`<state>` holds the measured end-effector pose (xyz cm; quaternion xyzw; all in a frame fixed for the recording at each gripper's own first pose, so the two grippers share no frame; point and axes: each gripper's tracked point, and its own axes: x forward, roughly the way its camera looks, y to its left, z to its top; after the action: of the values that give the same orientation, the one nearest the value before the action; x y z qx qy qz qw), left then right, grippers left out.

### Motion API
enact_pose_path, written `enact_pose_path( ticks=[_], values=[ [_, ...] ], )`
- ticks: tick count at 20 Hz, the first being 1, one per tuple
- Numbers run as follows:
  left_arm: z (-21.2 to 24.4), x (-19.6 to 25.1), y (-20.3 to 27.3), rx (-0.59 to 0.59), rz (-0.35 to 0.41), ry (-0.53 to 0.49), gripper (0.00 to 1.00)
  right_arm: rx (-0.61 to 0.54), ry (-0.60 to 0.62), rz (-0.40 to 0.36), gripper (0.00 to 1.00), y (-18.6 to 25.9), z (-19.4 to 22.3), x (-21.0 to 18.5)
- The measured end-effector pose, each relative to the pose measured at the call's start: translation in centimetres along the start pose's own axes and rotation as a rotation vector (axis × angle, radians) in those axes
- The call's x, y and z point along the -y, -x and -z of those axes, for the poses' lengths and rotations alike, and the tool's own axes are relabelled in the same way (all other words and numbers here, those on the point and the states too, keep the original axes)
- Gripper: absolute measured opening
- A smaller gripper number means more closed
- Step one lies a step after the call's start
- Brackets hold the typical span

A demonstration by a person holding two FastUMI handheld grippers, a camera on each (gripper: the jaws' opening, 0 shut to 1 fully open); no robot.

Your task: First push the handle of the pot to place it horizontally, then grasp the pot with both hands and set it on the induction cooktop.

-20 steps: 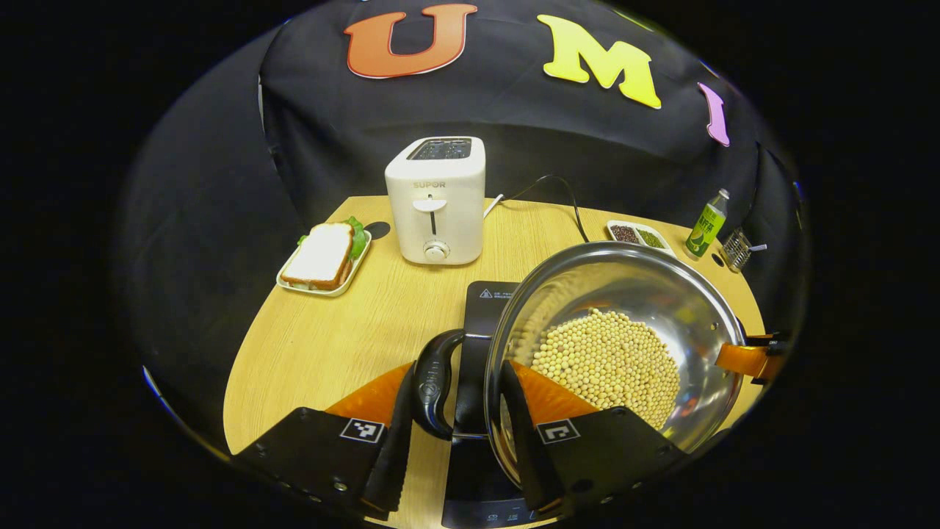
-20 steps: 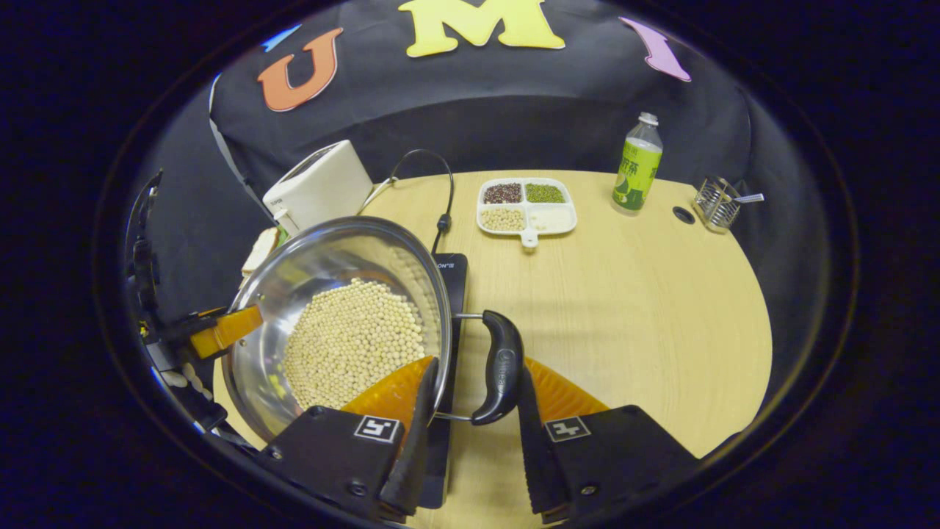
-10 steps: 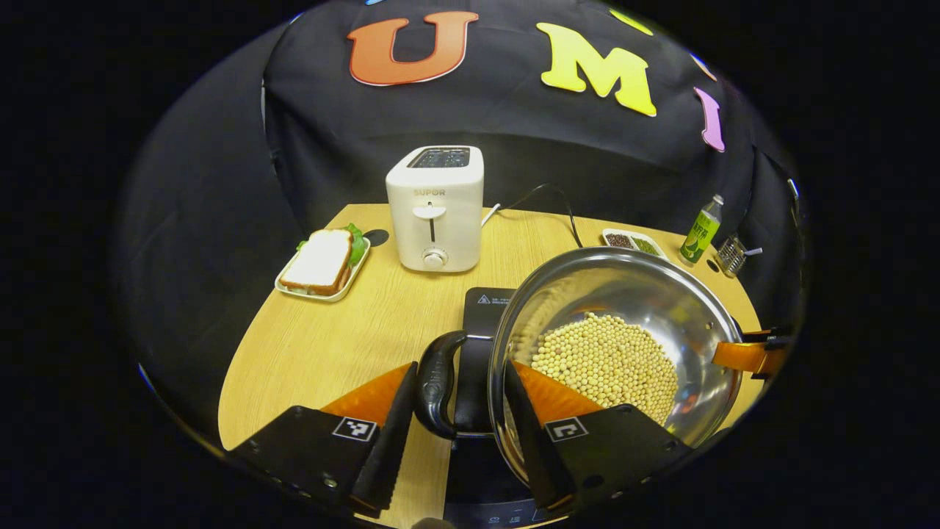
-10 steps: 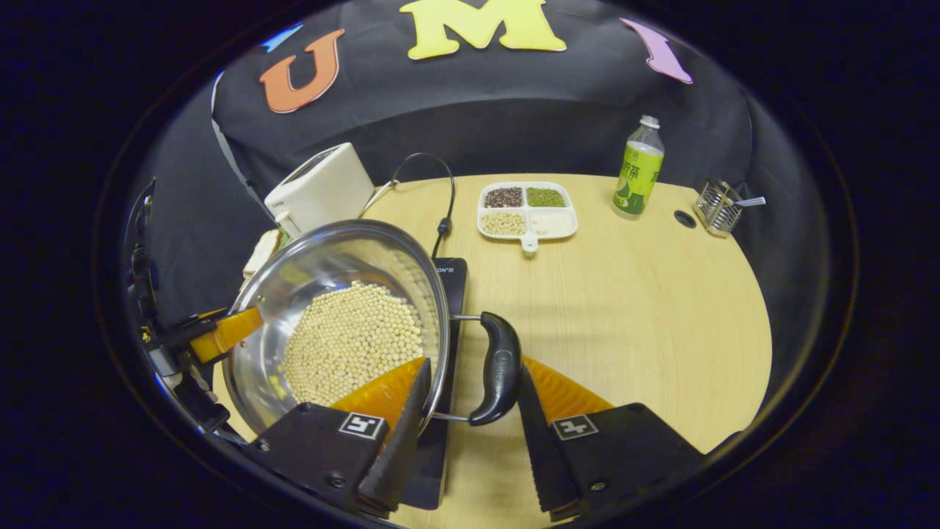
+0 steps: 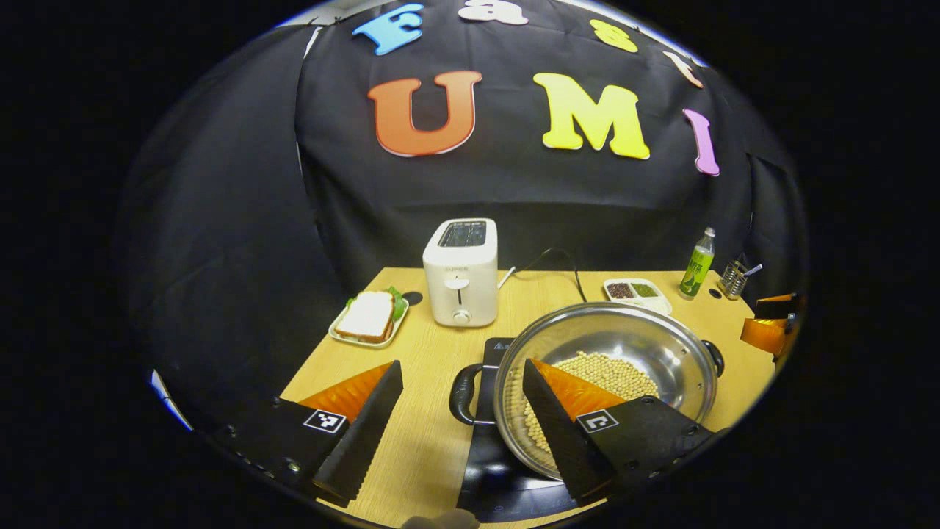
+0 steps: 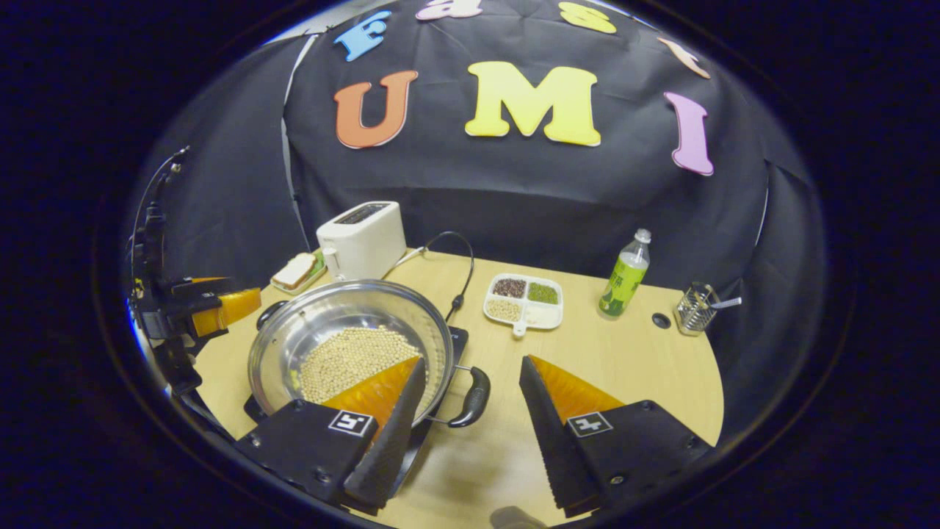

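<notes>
The pot [image 5: 624, 353] of beans sits on the induction cooktop [image 5: 493, 448] on the counter [image 5: 411, 433], its black handle [image 5: 463, 394] level. The left gripper [image 5: 461, 419] hovers above, jaws spread wide, touching nothing. A toaster [image 5: 461, 272] stands behind.

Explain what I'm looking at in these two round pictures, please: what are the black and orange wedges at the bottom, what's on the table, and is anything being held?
Each picture comes from a camera riding on a hand-held two-finger gripper. The wedges are its own fingers: left gripper, right gripper. Both stand open and hold nothing. On the wooden table a steel pot of pale beans sits on the black induction cooktop, its black side handles free. Behind are a toaster, a sandwich plate, a divided dish, a green bottle and a wire holder.
</notes>
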<state>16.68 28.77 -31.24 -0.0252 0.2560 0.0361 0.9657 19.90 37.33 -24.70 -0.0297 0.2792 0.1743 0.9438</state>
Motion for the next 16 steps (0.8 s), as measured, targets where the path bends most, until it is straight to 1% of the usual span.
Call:
enact_pose_path(
  ticks=[2,6,8,9,12,16],
  values=[
    [-1.9,2.0,2.5,0.047,0.017,0.003,0.97,0.037,-0.009,-0.016,0.82,2.3,-1.0,0.3],
    [-5.1,6.1,7.1,0.128,0.046,-0.019,0.97,0.153,0.019,-0.010,0.82,7.5,-4.0,2.3],
    [-6.9,8.3,9.5,0.179,0.054,-0.026,0.97,0.202,0.021,-0.013,0.91,10.3,-5.1,3.5],
    [-7.7,9.4,10.7,0.204,0.060,-0.023,0.97,0.224,0.019,-0.005,1.00,11.4,-5.3,4.3],
    [-9.9,12.9,15.1,0.256,0.073,-0.005,0.97,0.283,-0.007,0.010,1.00,15.7,-6.2,7.1],
    [-12.5,16.8,20.4,0.336,0.084,-0.015,0.97,0.359,-0.026,0.032,0.99,22.0,-6.8,11.5]
  ],
)
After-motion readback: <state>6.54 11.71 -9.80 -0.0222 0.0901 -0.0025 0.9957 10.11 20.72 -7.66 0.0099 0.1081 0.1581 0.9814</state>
